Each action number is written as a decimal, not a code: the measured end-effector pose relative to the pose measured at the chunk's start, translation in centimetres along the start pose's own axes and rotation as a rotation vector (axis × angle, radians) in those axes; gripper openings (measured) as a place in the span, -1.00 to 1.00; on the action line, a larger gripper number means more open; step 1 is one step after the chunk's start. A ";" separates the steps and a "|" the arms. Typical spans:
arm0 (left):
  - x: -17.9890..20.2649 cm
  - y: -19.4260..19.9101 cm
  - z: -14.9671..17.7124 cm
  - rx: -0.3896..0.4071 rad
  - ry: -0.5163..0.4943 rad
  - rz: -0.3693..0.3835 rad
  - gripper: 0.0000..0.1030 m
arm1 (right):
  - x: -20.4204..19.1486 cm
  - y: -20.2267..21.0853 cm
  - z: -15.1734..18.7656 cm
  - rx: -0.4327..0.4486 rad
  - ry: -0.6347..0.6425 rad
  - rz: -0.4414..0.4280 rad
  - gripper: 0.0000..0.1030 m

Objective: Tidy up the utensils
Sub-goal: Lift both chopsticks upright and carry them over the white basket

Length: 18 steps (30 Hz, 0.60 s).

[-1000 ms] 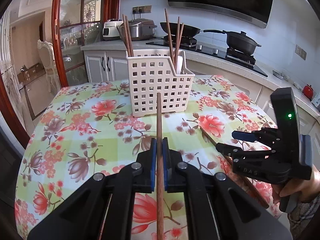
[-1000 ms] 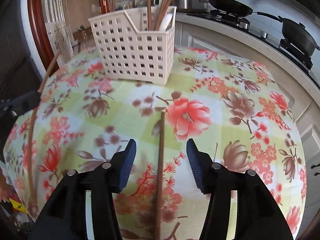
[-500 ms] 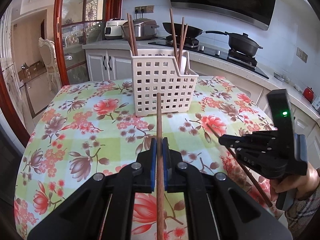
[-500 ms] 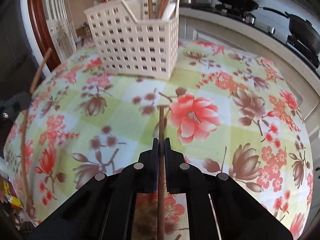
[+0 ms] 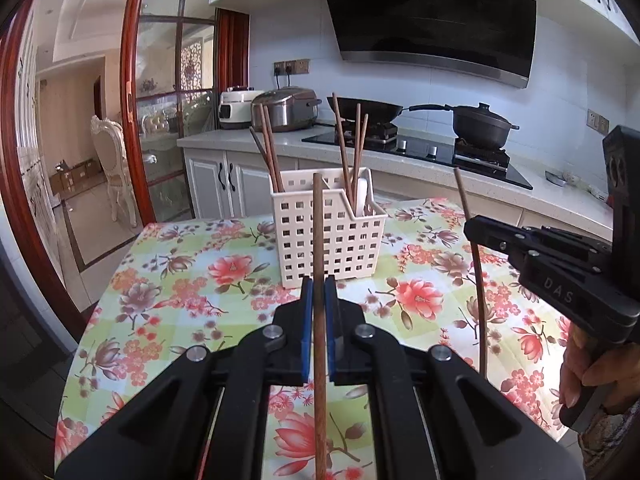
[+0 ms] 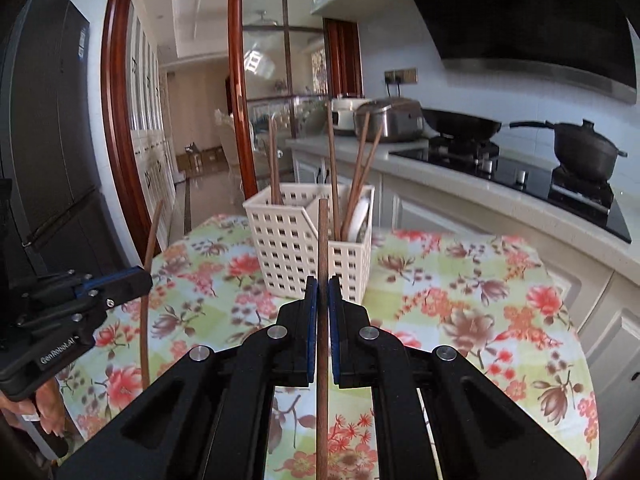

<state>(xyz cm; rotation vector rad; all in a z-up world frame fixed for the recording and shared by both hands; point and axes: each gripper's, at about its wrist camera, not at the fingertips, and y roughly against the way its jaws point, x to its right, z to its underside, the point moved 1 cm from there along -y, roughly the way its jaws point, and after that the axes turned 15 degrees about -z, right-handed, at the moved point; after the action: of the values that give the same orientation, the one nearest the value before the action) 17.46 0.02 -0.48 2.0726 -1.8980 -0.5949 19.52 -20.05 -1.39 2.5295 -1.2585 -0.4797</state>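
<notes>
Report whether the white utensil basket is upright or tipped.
Upright. The white utensil basket stands flat on the floral tablecloth, rim level, with chopsticks leaning out of its top.

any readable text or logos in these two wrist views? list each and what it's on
"DAS": on the side of the right gripper, seen from the left wrist view, lettering at.
"GenRobot.AI": on the side of the left gripper, seen from the right wrist view, lettering at; the end is cut off.
Nothing else is legible.

Kitchen, daylit. Black range hood (image 5: 436, 20) on white wall at 12 o'clock. Pale countertop (image 5: 240, 142) carries a black hob (image 5: 420, 150). White cabinets (image 5: 224, 180) below. Red-framed glazed door (image 5: 168, 100) at 10 o'clock; tiled floor (image 5: 92, 216) beyond.
</notes>
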 end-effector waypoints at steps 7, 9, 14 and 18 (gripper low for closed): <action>0.0 1.8 -0.9 0.075 0.011 -0.035 -0.89 | -1.9 2.1 -0.8 0.090 0.066 -0.001 -0.88; 0.0 2.0 -1.1 0.089 0.013 -0.038 -0.89 | -2.1 2.5 -1.1 0.114 0.070 -0.004 -0.88; 0.2 2.9 -2.3 0.142 0.018 -0.046 -0.89 | -2.6 2.6 -2.2 0.138 0.103 -0.005 -0.88; 0.5 3.0 -3.1 0.162 0.008 -0.048 -0.89 | -2.9 2.3 -3.2 0.140 0.127 -0.011 -0.88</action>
<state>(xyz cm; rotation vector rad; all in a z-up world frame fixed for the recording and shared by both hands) 16.30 -1.03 3.60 2.2211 -1.9554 -0.4559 17.56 -18.76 2.84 2.6357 -1.2719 -0.2360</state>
